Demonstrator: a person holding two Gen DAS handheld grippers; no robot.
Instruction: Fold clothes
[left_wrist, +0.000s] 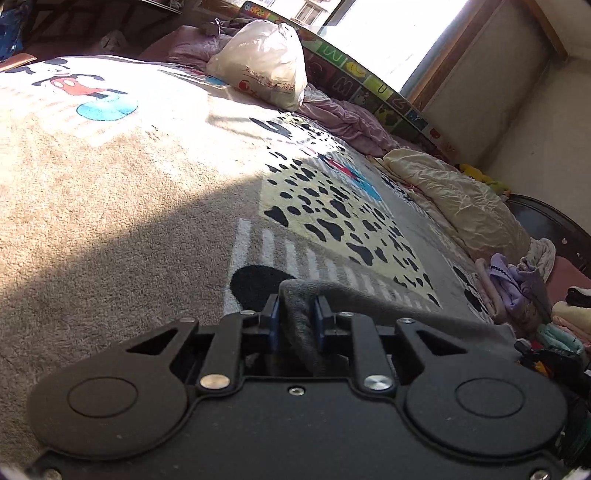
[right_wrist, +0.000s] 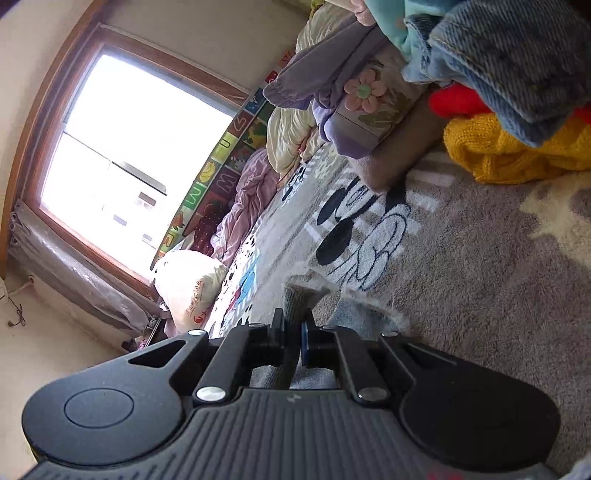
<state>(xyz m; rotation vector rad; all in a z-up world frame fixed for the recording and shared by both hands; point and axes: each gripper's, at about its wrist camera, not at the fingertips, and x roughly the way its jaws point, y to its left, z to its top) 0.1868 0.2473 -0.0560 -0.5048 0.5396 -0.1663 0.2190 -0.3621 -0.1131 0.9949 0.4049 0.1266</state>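
Observation:
A grey fuzzy garment (left_wrist: 369, 299) is held by both grippers above a cartoon-print blanket (left_wrist: 110, 184). My left gripper (left_wrist: 295, 314) is shut on a bunched edge of it, and the cloth stretches off to the right. In the right wrist view my right gripper (right_wrist: 293, 325) is shut on another edge of the grey garment (right_wrist: 299, 295), with a fuzzy flap (right_wrist: 365, 310) hanging beside it. Most of the garment is hidden below the grippers.
A white plastic bag (left_wrist: 262, 62) and pink bedding (left_wrist: 343, 122) lie by the window. A cream quilt (left_wrist: 461, 206) and folded clothes (left_wrist: 517, 288) line the right edge. Jeans (right_wrist: 509, 66), a yellow knit (right_wrist: 509, 151) and purple clothes (right_wrist: 332, 92) are piled ahead of the right gripper.

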